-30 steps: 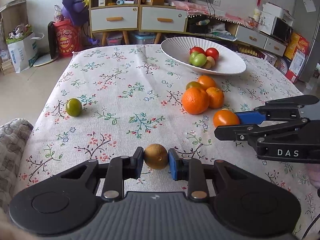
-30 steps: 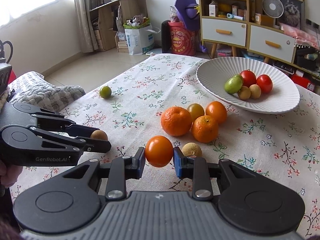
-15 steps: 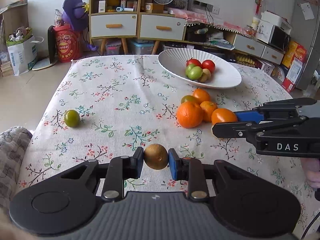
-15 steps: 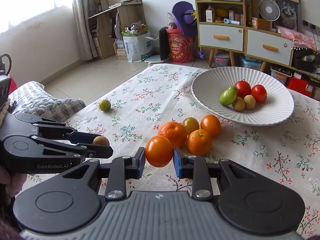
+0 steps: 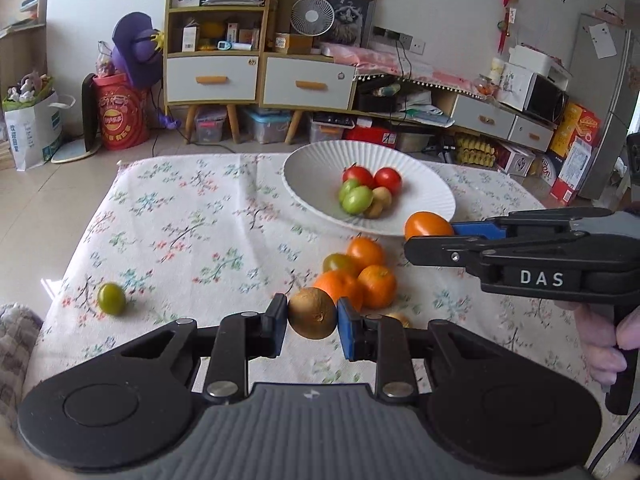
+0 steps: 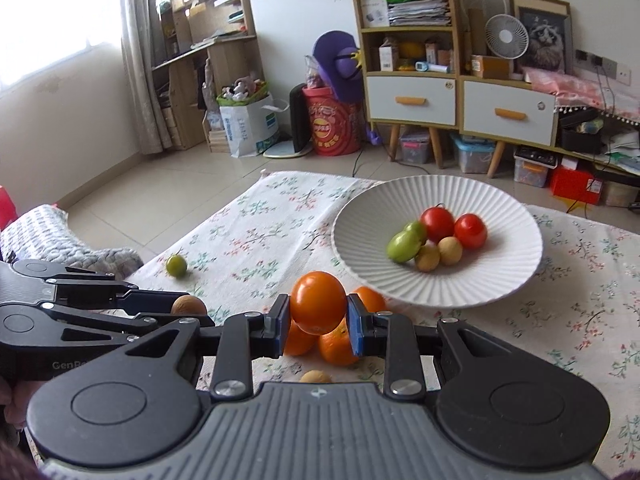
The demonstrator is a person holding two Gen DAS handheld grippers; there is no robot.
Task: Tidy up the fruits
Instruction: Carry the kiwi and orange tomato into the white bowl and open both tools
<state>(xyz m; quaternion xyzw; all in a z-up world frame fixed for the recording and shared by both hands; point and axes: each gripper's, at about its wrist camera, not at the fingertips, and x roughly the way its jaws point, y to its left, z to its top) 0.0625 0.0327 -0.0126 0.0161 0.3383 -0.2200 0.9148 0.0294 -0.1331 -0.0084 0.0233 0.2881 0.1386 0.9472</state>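
Note:
My left gripper (image 5: 312, 317) is shut on a brown kiwi (image 5: 312, 312) and holds it above the table. My right gripper (image 6: 317, 317) is shut on an orange tomato (image 6: 317, 302), held above the table near the front rim of the white ribbed bowl (image 6: 516, 276). The right gripper also shows in the left wrist view (image 5: 430, 236), with the tomato (image 5: 426, 225) at the bowl's rim (image 5: 304, 176). The bowl holds red, green and small brown fruits. A cluster of oranges (image 5: 362, 276) lies on the cloth in front of the bowl. A green fruit (image 5: 111, 298) lies alone at the left.
The table has a floral cloth (image 5: 192, 220). A small brown fruit (image 6: 315, 377) lies near the oranges below my right gripper. A grey cushion (image 6: 60, 240) sits off the table's left edge. Shelves and drawers stand across the room behind the table.
Both grippers have risen and moved forward toward the bowl with their fruits held. The orange tomato is now at the bowl's front rim.

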